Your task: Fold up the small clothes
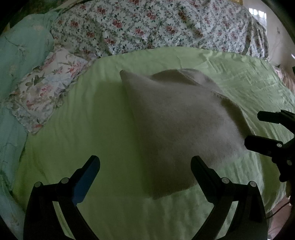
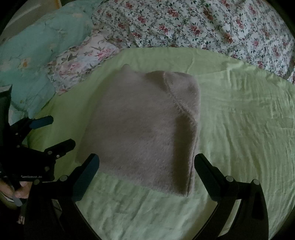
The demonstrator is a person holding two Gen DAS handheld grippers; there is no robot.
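I see a floral quilt (image 2: 193, 24) and teal pillow (image 2: 36, 42) behind the folded grey garment (image 2: 145, 127) on the green bedsheet (image 2: 239, 129); my left hand-held gripper (image 1: 145, 164) and right hand-held gripper (image 2: 146, 162) are both spread, empty.

A bedroom in a home — the work surface is a bed spread with a light green sheet (image 2: 239, 114). Behind it lies a rumpled quilt with a rose print (image 2: 193, 24), beside a flowered pillow (image 1: 46, 86) and a teal blanket (image 2: 36, 42). A bright window (image 1: 258, 13) shows at the far corner — daylight, dim room.
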